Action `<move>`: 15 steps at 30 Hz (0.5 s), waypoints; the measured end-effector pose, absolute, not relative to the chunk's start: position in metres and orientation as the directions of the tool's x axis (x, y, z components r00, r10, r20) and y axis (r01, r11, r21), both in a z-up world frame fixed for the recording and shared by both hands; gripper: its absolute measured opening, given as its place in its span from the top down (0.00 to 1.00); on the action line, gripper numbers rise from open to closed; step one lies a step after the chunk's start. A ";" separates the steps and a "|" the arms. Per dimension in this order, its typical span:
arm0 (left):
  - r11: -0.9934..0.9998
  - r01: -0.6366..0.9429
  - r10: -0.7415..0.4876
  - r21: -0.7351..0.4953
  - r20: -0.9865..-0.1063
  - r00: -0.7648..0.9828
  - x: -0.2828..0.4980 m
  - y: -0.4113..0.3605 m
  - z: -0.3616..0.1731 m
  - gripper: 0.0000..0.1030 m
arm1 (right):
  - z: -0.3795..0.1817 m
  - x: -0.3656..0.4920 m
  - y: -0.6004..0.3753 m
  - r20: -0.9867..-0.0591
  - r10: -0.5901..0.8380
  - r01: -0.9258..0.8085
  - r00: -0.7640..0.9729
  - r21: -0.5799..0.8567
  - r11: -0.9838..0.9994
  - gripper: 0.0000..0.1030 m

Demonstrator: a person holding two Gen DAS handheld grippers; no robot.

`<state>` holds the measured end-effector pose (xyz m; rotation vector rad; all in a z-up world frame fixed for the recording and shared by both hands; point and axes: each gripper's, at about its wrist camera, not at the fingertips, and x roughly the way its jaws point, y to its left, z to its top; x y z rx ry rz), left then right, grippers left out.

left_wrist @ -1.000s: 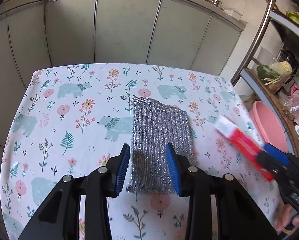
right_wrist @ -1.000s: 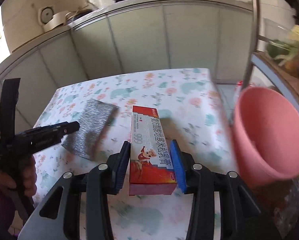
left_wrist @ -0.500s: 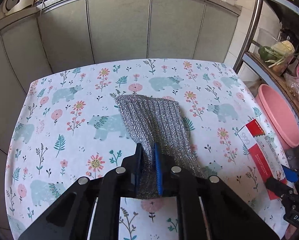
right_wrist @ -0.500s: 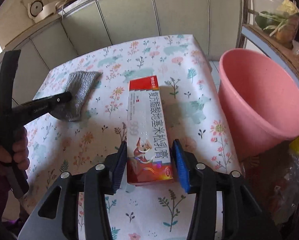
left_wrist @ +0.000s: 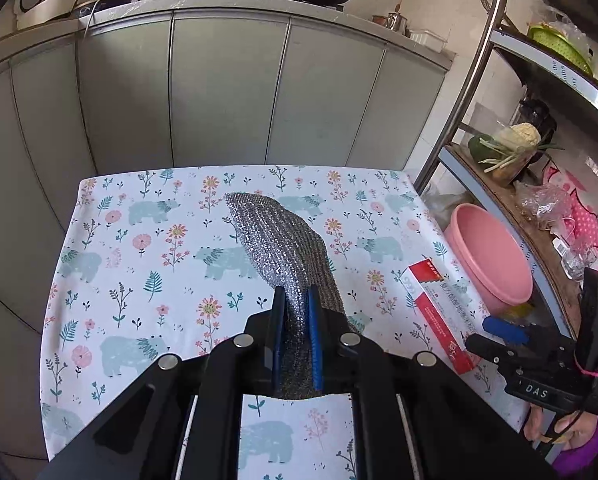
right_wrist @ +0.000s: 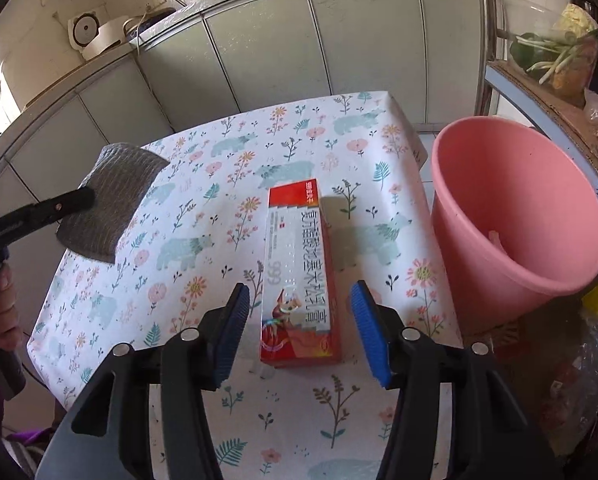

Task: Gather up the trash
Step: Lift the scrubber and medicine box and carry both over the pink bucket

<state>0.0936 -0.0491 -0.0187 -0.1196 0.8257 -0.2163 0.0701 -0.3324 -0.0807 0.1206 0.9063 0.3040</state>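
Scouring cloth (left_wrist: 287, 256) is being pinched by the left gripper (left_wrist: 297, 340), hiding its near end; right gripper (right_wrist: 299, 332) is opening, jaws spread around the box (right_wrist: 299, 268) at lower centre.

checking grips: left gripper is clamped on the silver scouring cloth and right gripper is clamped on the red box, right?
Half right. The left gripper is shut on the silver scouring cloth, but the right wrist view shows the right gripper open, pads clear of the red box.

My left gripper (left_wrist: 297, 332) hides the near end of the silver cloth (left_wrist: 283, 248); small print on the red box (right_wrist: 299, 276) beside the pink bucket (right_wrist: 515, 216) stays unreadable.
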 end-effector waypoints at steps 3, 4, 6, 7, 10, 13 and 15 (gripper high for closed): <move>0.970 0.161 -0.242 -0.182 -0.714 0.657 0.088 -0.050 -0.014 0.90 | -0.079 0.075 -0.326 -0.760 0.304 -0.215 0.575 0.218 0.952 0.47; 0.969 0.167 -0.246 -0.180 -0.713 0.657 0.086 -0.051 -0.013 0.90 | -0.078 0.076 -0.324 -0.760 0.302 -0.217 0.576 0.214 0.952 0.47; 0.967 0.178 -0.255 -0.182 -0.712 0.654 0.085 -0.050 -0.012 0.90 | -0.078 0.079 -0.321 -0.765 0.298 -0.217 0.571 0.209 0.953 0.47; 0.965 0.184 -0.261 -0.185 -0.712 0.652 0.084 -0.050 -0.011 0.90 | -0.078 0.080 -0.320 -0.767 0.290 -0.216 0.572 0.201 0.956 0.47; 0.962 0.195 -0.273 -0.191 -0.706 0.653 0.082 -0.049 -0.009 0.90 | -0.078 0.081 -0.318 -0.772 0.279 -0.214 0.571 0.188 0.959 0.47; 0.962 0.202 -0.272 -0.183 -0.702 0.658 0.081 -0.050 -0.008 0.90 | -0.076 0.083 -0.318 -0.778 0.266 -0.211 0.569 0.174 0.962 0.47; 0.960 0.208 -0.279 -0.187 -0.700 0.658 0.081 -0.049 -0.006 0.90 | -0.077 0.085 -0.316 -0.785 0.262 -0.212 0.561 0.170 0.962 0.47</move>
